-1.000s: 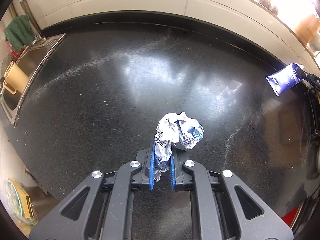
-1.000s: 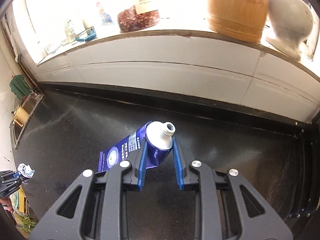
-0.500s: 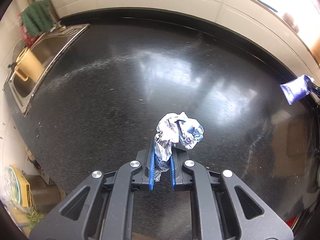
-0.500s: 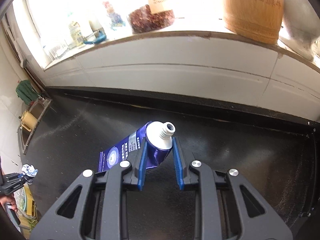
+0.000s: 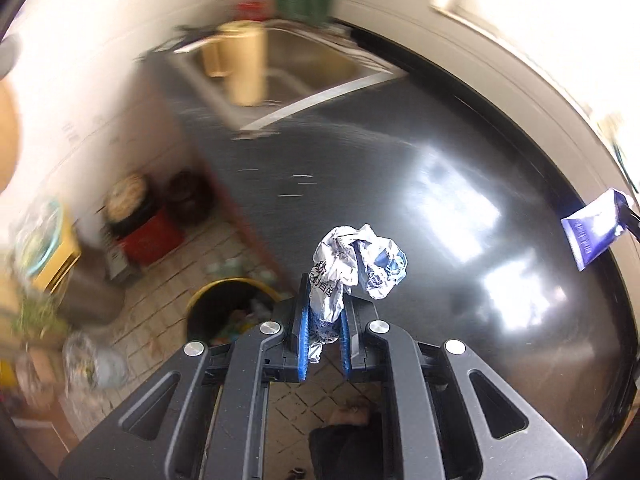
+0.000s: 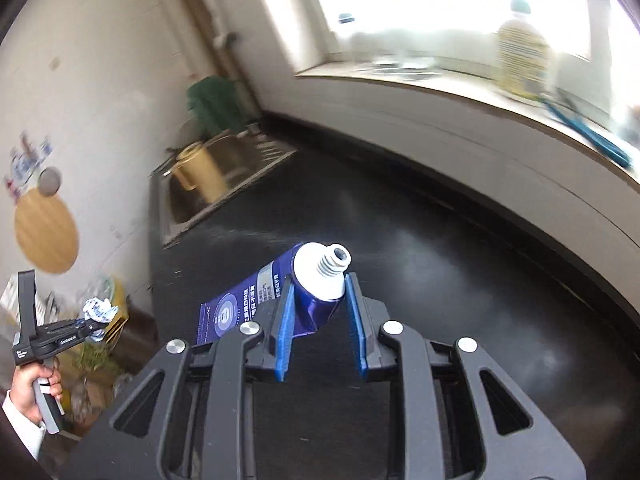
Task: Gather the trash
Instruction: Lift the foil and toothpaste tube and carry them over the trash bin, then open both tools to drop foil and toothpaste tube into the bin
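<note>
Trash is in both grips: left gripper pinches the crumpled wrapper past the worktop's end edge, near the bin on the floor. Right gripper clamps the capless toothpaste tube over the worktop. I'd get each one squarely over the bin's mouth before letting go.

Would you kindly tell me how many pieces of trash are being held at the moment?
2. A crumpled wrapper is clamped in the left claw, above the floor near the bin. A blue tube is clamped in the right claw, over the counter.
</note>
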Demonstrator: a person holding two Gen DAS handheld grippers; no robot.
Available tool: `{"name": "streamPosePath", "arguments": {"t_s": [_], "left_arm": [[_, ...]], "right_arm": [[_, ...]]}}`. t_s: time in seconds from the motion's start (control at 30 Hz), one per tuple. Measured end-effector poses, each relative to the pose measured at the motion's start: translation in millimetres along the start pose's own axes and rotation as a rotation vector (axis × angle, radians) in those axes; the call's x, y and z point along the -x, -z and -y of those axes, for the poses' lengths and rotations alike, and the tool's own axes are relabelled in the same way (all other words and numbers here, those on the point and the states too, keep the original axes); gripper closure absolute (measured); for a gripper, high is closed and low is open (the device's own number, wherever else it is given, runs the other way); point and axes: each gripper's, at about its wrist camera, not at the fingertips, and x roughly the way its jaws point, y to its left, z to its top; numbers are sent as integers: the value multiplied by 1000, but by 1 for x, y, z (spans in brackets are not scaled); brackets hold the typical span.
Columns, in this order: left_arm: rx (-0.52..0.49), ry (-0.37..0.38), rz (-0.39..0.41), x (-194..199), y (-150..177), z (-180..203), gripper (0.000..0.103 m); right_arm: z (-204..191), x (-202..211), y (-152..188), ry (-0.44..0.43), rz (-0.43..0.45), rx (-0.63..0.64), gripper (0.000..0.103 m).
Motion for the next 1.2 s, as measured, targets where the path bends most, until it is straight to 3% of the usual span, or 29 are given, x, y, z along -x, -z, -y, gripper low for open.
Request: {"name": "streamPosePath", "arguments": {"t_s": [0.1,0.17,0.33,0.47,0.7,0.73,0.77,0.83,0.87,0.9,0.97,1.03,1.1,1.2], "left_arm": [[78,-32,21,15,8,-48,92],[129,-52,-6,4,17,-73,92],[277,-58,-154,-85,60,-137,92],[350,-46,-218,-149,88,-167,92],[393,-39,-271,-212,117,-186,91],[404,-44,-279,-213,118,-185,83],[424,-39,-296,-215,120,-190,48],[443,-73,-275,-206,123,-195,6],[444,-113,-234,-194,121,-197,6],[438,-139,-214,-183,119,-199,6],[429,-186,-188,-157,113,-200,6],[423,-203,-153,-131,105,-195,6],[393,-217,-110,-98,91,-179,6],[312,-149,-56,-60,63,-127,6]], "right_arm": [[-98,-41,-8,-87,-80,178,78],[-153,-72,-4,-120,-142,278,78],[-273,-155,42,-152,-281,587,78],[-316,-224,86,-144,-364,770,78],[-339,-294,149,-146,-469,878,78],[-341,-295,151,-153,-466,884,77],[-344,-297,151,-160,-461,890,76],[-351,-284,145,-174,-417,889,50],[-352,-276,138,-179,-386,884,26],[-354,-267,129,-188,-346,872,20],[-352,-244,104,-245,-306,803,17],[-340,-214,75,-264,-243,719,7],[-321,-189,58,-242,-169,652,7],[-256,-147,42,-154,-86,519,7]]}}
